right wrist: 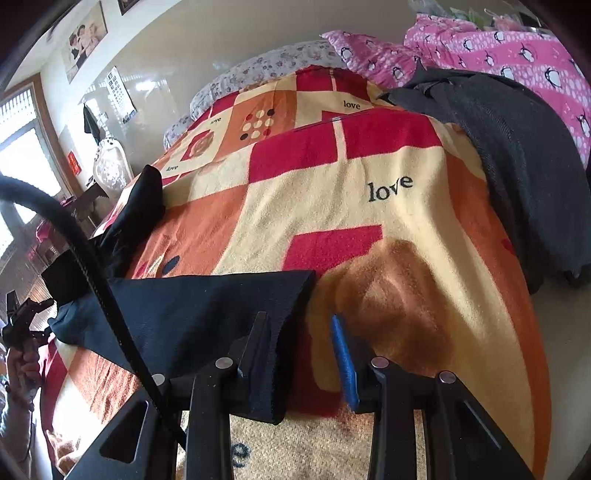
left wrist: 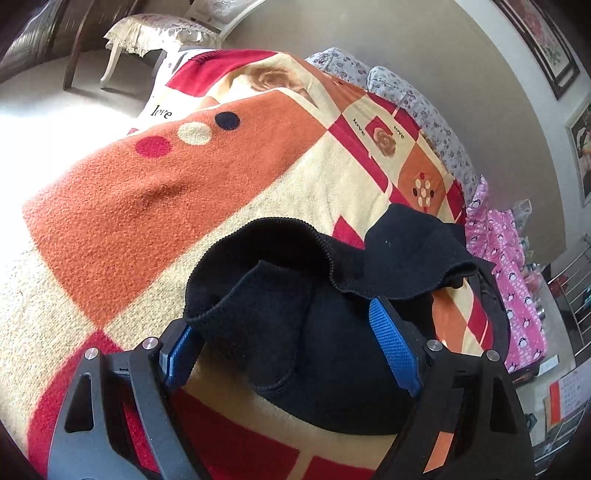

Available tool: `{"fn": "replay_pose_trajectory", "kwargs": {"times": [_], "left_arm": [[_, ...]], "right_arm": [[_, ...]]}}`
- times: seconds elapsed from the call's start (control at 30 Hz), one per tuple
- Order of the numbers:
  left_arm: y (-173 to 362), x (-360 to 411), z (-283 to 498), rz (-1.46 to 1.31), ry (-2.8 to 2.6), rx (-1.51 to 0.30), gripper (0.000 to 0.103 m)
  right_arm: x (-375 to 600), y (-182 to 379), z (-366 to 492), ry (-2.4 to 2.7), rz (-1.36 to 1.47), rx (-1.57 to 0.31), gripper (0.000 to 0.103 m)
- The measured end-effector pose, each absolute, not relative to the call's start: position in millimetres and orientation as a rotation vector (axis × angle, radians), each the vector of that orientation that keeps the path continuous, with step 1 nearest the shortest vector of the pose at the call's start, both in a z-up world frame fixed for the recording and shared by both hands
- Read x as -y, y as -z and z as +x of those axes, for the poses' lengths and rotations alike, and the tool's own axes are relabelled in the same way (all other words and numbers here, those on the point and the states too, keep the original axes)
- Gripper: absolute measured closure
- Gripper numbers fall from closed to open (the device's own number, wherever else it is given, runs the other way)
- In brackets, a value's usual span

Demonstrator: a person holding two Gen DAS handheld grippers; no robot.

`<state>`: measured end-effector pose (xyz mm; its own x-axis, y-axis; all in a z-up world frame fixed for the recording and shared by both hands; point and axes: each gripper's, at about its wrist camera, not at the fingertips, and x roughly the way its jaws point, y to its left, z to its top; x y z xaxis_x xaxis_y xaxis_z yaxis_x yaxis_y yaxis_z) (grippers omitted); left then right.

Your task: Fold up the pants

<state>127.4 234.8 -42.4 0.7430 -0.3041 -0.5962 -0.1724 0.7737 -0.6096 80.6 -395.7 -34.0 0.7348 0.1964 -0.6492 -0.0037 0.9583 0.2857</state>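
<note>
**Both grippers work black pants on a patterned bed blanket**

Nearest, the left gripper (left wrist: 291, 354) stands wide, bunched pants (left wrist: 295, 295) between its blue pads unpinched; the right gripper (right wrist: 301, 354), partly open, has the pants' edge against one finger only. The fold seems mid-way (another dark garment (right wrist: 517, 166) lies beyond); next, smoothing flat on the blanket (right wrist: 369, 221).

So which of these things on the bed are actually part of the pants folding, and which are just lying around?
Part of the job:
- black pants
- left gripper, open
- right gripper, open
- patterned blanket, the surface under the pants

Just lying about:
- dark grey garment
- pink penguin quilt
- floral pillow
- chair
</note>
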Motion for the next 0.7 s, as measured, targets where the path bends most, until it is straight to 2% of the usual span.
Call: {"fn": "replay_pose_trajectory", "kwargs": {"times": [0.07, 0.13, 0.2, 0.23, 0.3, 0.37, 0.4, 0.53, 0.67, 0.7], "left_arm": [[45.2, -232.0, 119.9, -0.654, 0.082, -0.7, 0.022], [46.0, -225.5, 114.8, -0.57, 0.029, -0.693, 0.04], [49.6, -226.2, 112.8, -0.553, 0.003, -0.689, 0.071], [54.2, -229.1, 113.6, -0.574, 0.013, -0.696, 0.078], [59.0, -234.7, 111.9, -0.611, 0.012, -0.678, 0.088], [60.0, -233.7, 111.1, -0.608, 0.003, -0.674, 0.088], [59.1, -231.6, 111.3, -0.596, -0.002, -0.674, 0.088], [56.7, -226.2, 113.6, -0.567, 0.014, -0.688, 0.088], [52.6, -219.7, 117.1, -0.528, -0.023, -0.718, 0.088], [50.6, -217.0, 117.0, -0.512, -0.035, -0.721, 0.088]], "right_arm": [[396.0, 34.8, 81.9, -0.111, 0.277, -0.748, 0.071], [397.1, 37.2, 84.5, -0.095, 0.281, -0.773, 0.067], [398.8, 38.3, 87.0, -0.109, 0.299, -0.79, 0.061], [398.7, 38.4, 87.4, -0.119, 0.299, -0.793, 0.057], [397.7, 38.5, 88.7, -0.118, 0.295, -0.805, 0.056], [394.6, 38.0, 90.2, -0.115, 0.279, -0.814, 0.055], [392.9, 37.7, 90.5, -0.122, 0.277, -0.813, 0.05], [386.3, 37.8, 91.0, -0.185, 0.295, -0.822, 0.021], [382.9, 37.2, 93.9, -0.188, 0.281, -0.848, 0.019], [385.9, 35.7, 93.3, -0.16, 0.305, -0.854, 0.026]]}}
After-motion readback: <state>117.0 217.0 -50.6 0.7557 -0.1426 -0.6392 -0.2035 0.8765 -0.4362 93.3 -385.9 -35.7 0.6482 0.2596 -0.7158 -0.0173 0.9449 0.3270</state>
